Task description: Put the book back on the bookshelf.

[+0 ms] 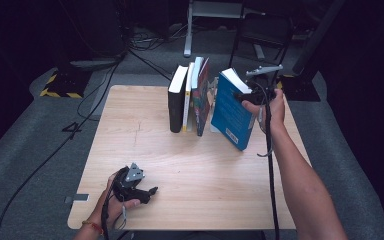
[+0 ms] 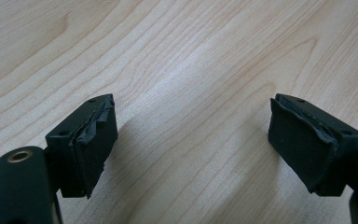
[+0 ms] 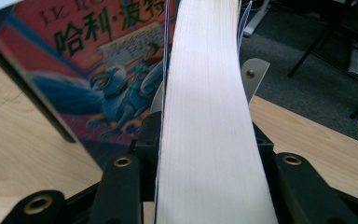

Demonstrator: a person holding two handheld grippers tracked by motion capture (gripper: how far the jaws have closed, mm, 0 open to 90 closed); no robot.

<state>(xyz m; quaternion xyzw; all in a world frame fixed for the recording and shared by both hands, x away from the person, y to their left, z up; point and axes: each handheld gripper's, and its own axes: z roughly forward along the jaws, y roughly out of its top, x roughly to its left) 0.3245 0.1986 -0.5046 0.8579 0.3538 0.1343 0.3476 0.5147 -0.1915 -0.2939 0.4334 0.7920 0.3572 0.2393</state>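
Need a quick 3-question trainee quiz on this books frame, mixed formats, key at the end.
1. True or false: the left claw is shut on a book.
2. Which book does the right claw grip? A) black book B) blue book C) colourful illustrated book
3. Fill in: the gripped book is ____ (upright / tilted).

Key:
1. False. Its jaws stand open over bare wooden table, near the front edge.
2. B. The blue book is held by its page edge, to the right of the row with the black book and colourful illustrated book.
3. Tilted, its top leaning toward the row.
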